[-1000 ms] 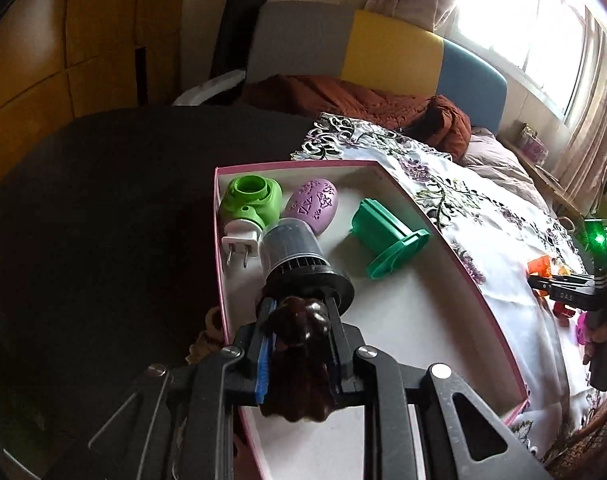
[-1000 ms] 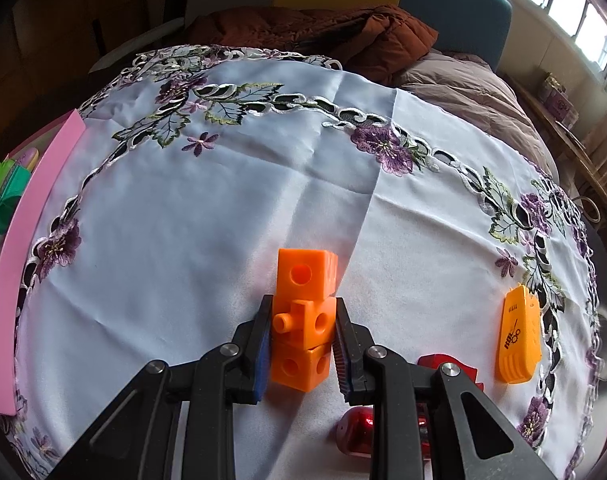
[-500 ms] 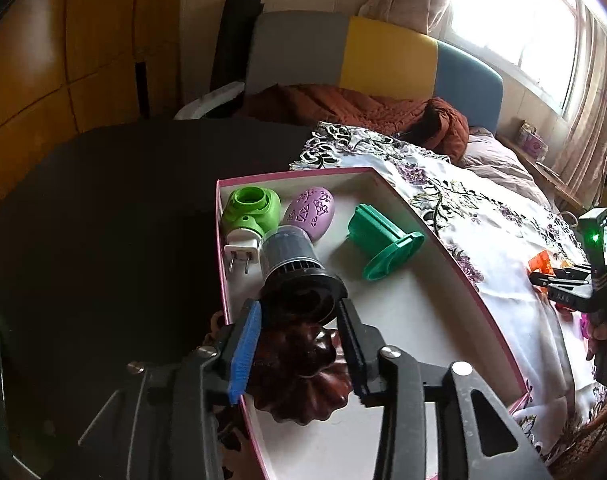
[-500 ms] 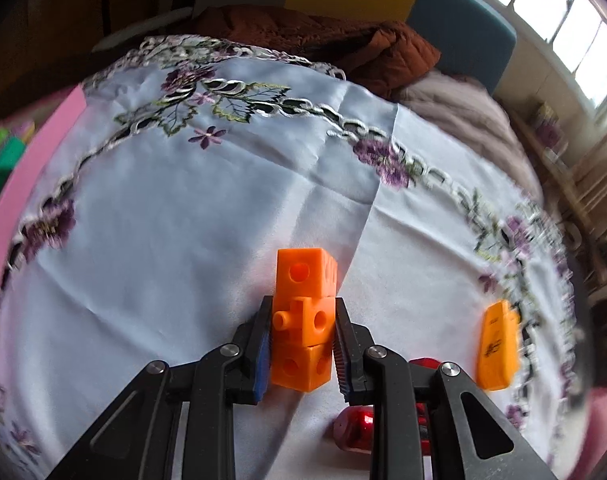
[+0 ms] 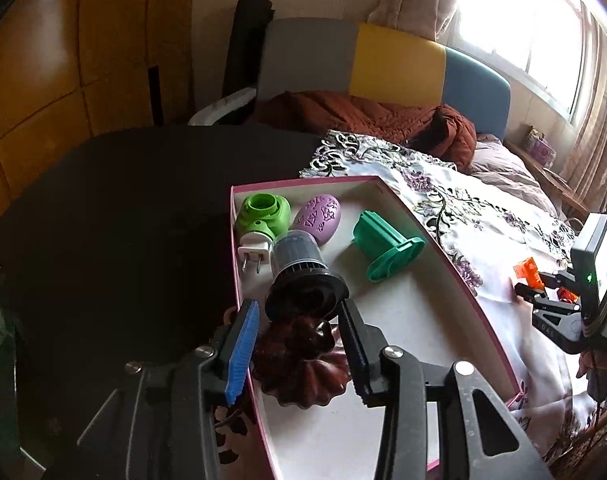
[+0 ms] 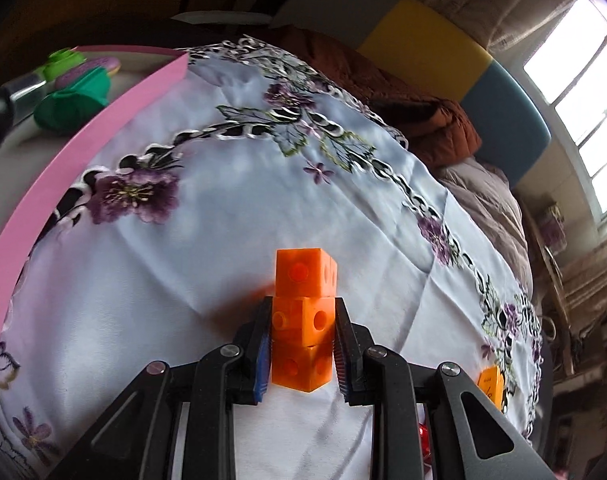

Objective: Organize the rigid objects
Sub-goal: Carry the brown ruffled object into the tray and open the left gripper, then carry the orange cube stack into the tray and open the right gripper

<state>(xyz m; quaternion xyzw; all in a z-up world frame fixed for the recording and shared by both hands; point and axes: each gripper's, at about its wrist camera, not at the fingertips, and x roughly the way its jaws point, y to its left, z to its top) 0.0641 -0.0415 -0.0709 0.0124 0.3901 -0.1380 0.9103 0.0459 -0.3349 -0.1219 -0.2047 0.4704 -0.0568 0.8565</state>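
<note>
My box [image 5: 443, 248] has a pink rim and a pale, off-white floor. Inside it lie a lime-green plug-in piece [image 5: 263, 212] with a white plug, a lilac egg [image 5: 318, 219] with a raised pattern, a teal-green flanged part [image 5: 385, 246], a grey cylinder on a black base [image 5: 303, 276] and a dark reddish-brown fluted mould [image 5: 303, 364]. The cloth [image 6: 223, 240] is white, embroidered with purple flowers and green leaves — black-and-white chain edging. The block stack [image 6: 303, 316] in my right tongs [image 6: 302, 344] is orange — the pads blue.
</note>
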